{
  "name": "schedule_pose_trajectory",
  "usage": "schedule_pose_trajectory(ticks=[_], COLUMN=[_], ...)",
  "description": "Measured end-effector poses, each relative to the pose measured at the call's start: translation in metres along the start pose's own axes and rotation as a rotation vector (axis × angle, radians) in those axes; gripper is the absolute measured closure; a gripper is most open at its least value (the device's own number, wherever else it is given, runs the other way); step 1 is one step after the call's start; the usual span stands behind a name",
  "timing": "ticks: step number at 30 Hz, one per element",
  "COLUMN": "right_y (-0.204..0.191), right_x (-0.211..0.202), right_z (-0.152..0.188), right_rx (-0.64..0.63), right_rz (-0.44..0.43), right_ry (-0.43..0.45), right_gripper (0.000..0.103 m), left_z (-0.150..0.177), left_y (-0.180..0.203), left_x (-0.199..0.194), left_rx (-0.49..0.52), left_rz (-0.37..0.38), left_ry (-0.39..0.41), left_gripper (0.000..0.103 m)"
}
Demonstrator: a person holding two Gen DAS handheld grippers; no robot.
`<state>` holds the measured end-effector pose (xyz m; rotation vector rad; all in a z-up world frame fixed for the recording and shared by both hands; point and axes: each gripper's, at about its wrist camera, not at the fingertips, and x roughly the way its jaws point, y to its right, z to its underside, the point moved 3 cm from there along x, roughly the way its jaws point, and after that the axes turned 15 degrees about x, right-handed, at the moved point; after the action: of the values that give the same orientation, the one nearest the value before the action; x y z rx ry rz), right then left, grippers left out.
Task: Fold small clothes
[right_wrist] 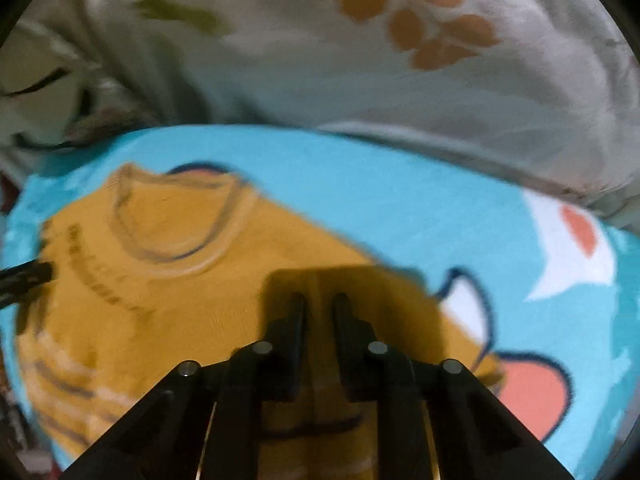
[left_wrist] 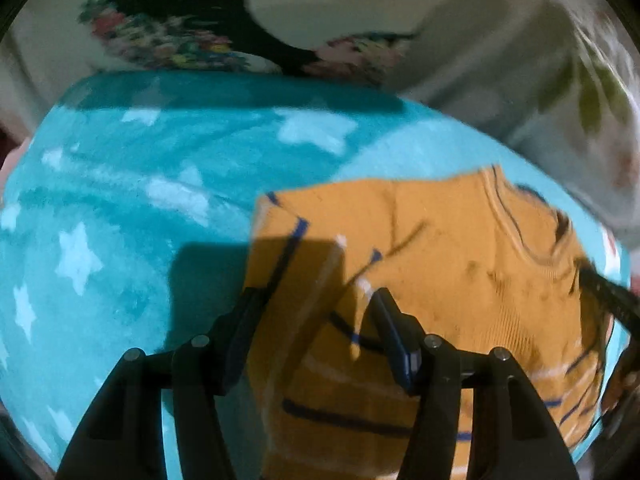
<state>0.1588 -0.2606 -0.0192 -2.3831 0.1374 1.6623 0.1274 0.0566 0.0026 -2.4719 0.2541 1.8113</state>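
Observation:
A mustard sweater [left_wrist: 460,280] with navy and white stripes lies flat on a teal star blanket [left_wrist: 120,200], collar toward the far side. My left gripper [left_wrist: 318,300] hovers over the sweater's left edge; its jaws stand apart and grip nothing, and its shadow falls on the cloth and blanket. In the right wrist view the sweater [right_wrist: 160,300] fills the lower left. My right gripper [right_wrist: 320,312] has its tips down on the cloth below the collar [right_wrist: 180,220], jaws nearly together with a thin ridge of fabric between them. A dark tip of each gripper shows at the edge of the other's view.
Beige bedding with leaf and flower prints [right_wrist: 400,60] rises just behind the blanket. A dark floral garment [left_wrist: 180,32] lies at the far left. The blanket's right part carries a white and coral cartoon print [right_wrist: 572,248].

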Motion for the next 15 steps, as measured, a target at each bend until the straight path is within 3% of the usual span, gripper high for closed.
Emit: schedule_pose_trajectory(ticks=[4,8,10,12,15], right_y=[0.021,0.044,0.053,0.061,0.071], right_x=[0.002,-0.021,-0.042,-0.064,-0.087], right_z=[-0.015,-0.011,0.003,0.025,0.060], right_rx=[0.125,0.221,0.211,0.182,0.150], right_rz=[0.015,-0.089,-0.155,-0.200,-0.247], right_ry=[0.006,-0.012,-0.019,-0.029,-0.049], right_gripper=[0.088,0.081,0.074,0.061,0.056], left_z=[0.002,0.010,0.018,0.031,0.058], left_y=[-0.006,-0.019,-0.027,-0.033,-0.038], left_x=[-0.005,-0.023,-0.035,-0.050,-0.068], left_rx=[-0.038,-0.089,-0.105,-0.110,-0.082], left_rz=[0.006,0.060,0.097,0.131,0.141], left_ry=[0.008,0.028,0.042,0.061,0.079], left_gripper=[0.046,0.046,0.046,0.046,0.046])
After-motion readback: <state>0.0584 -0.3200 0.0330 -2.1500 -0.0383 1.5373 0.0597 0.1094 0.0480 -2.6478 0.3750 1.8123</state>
